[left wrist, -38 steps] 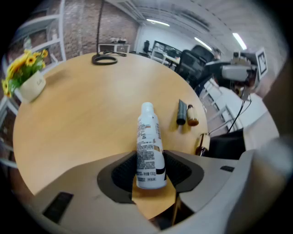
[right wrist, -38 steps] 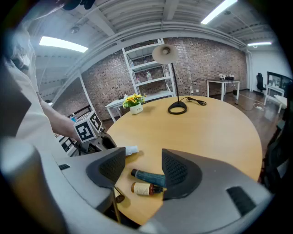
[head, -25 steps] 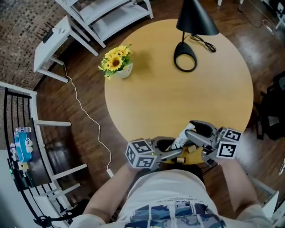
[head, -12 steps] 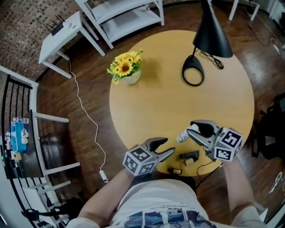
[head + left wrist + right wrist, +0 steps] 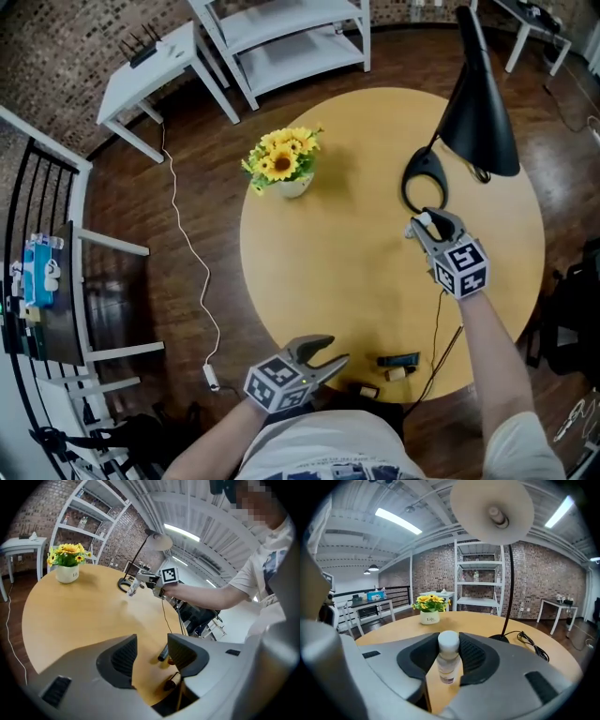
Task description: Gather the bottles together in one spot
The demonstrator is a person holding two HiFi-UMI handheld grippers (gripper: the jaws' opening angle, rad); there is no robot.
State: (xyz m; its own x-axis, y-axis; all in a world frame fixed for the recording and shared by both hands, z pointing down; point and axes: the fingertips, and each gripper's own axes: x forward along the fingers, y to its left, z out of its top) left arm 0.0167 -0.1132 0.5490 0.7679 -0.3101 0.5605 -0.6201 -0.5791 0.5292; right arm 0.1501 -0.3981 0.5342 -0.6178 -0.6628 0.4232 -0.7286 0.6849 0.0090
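Observation:
A small clear bottle with a white cap (image 5: 448, 665) stands upright between the pads of my right gripper (image 5: 449, 652), which is shut on it. In the head view the right gripper (image 5: 425, 228) holds this bottle (image 5: 424, 221) above the round wooden table (image 5: 337, 272), just short of the black lamp base (image 5: 424, 180). My left gripper (image 5: 323, 354) hovers at the table's near edge, open and empty. A dark bottle (image 5: 398, 360) lies on its side to its right, with a small brown bottle (image 5: 367, 388) at the edge. The left gripper view shows that dark bottle (image 5: 163, 654) just beyond the jaws.
A white pot of sunflowers (image 5: 286, 164) stands at the table's far left. The black lamp shade (image 5: 483, 103) hangs over the far right. A thin cable (image 5: 439, 328) runs across the near right of the table. White shelving (image 5: 291, 37) and a small white table (image 5: 159, 70) stand beyond.
My right gripper has closed on the white-capped bottle and carried it from the near edge out toward the lamp base. The left gripper has stayed open at the near edge.

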